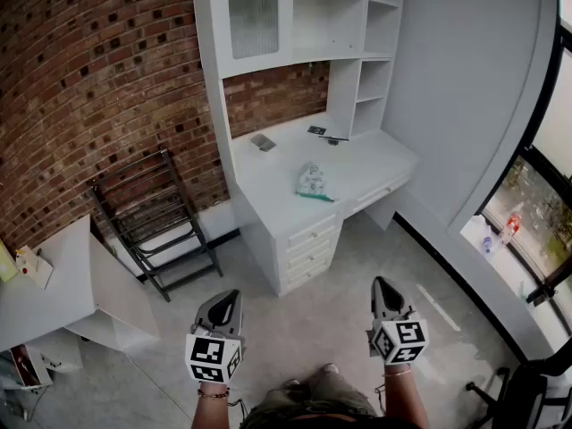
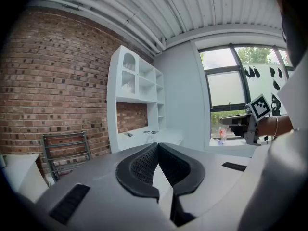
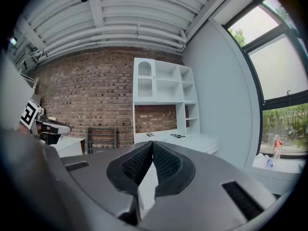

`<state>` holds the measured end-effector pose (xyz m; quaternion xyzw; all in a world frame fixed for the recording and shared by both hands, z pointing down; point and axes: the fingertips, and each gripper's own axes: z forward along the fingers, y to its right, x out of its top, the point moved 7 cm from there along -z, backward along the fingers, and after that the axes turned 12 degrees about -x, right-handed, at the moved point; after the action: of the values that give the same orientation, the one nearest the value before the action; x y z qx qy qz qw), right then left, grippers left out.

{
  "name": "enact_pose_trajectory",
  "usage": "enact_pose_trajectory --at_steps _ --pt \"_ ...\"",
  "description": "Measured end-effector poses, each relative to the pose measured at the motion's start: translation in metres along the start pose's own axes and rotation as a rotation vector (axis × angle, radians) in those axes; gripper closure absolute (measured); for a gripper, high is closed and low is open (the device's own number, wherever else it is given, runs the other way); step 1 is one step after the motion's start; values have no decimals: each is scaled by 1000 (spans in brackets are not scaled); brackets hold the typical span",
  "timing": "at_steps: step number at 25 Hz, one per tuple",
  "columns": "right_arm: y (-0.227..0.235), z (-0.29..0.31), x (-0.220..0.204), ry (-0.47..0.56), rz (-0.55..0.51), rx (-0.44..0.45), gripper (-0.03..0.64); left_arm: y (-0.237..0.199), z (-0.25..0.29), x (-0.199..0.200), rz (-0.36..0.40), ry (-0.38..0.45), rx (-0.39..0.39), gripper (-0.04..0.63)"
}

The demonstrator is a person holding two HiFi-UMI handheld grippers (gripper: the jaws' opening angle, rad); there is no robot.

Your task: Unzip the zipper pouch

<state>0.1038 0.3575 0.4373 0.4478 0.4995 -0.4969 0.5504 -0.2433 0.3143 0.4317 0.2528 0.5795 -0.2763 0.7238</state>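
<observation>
- Two hand-held tongs are out in front of the person at a low height, side by side and well apart, both pointing forward across the grey floor towards the white desk with drawers (image 1: 268,181).
- The left gripper (image 1: 233,294) is held close to level, its nose dipped only slightly. Its black ribbed jaws are pressed together at the tips with nothing between them.
- The right gripper (image 1: 381,282) is held the same way, near level. Its jaws are also closed tip to tip and empty.
- A beaded bracelet (image 1: 213,393) sits on the left wrist and a thin bracelet (image 1: 396,374) on the right wrist.
- Each gripper view shows the other gripper off to the side, held out at much the same height.
- The pale zipper pouch (image 1: 311,181), with green print and a teal lower edge, lies on the desk top near its front edge, above the drawers. It is well apart from both grippers and nothing touches it.
- The print on the pouch is too small to read.
- The only clear markings are the black-and-white square patterns on the left marker cube (image 1: 213,357) and the right marker cube (image 1: 400,340). They carry no letters.
- Small dark flat items (image 1: 316,130) lie further back on the desk, and any writing on them cannot be made out.
</observation>
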Motion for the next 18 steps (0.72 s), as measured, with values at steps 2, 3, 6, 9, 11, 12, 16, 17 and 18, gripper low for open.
enact_pose_trajectory --at_steps 2,3,6,9,11,12,16,17,18 --pt "-1 0 -1 -3 2 3 615 1 -2 -2 -1 -8 -3 595" --pt "-2 0 -1 -4 1 4 615 1 -3 -4 -4 -11 -3 595" --pt "-5 -2 -3 -5 -7 7 615 -1 -8 -8 -19 -9 2 595" --pt "-9 -1 -4 7 3 21 615 -4 -11 -8 -25 -2 4 595" --pt "-11 -1 -3 22 20 30 615 -4 -11 -9 -22 4 -2 595" --pt "-12 -2 -3 28 23 33 615 -4 -12 -10 -22 9 -3 594" --pt "-17 -2 -4 38 7 29 614 -7 -13 -12 -33 23 -1 594" --pt "-16 -3 -4 44 6 27 613 -7 -12 -12 -35 23 -5 594" --pt "-16 -2 -3 52 10 29 611 -7 -10 -12 -36 24 -12 594"
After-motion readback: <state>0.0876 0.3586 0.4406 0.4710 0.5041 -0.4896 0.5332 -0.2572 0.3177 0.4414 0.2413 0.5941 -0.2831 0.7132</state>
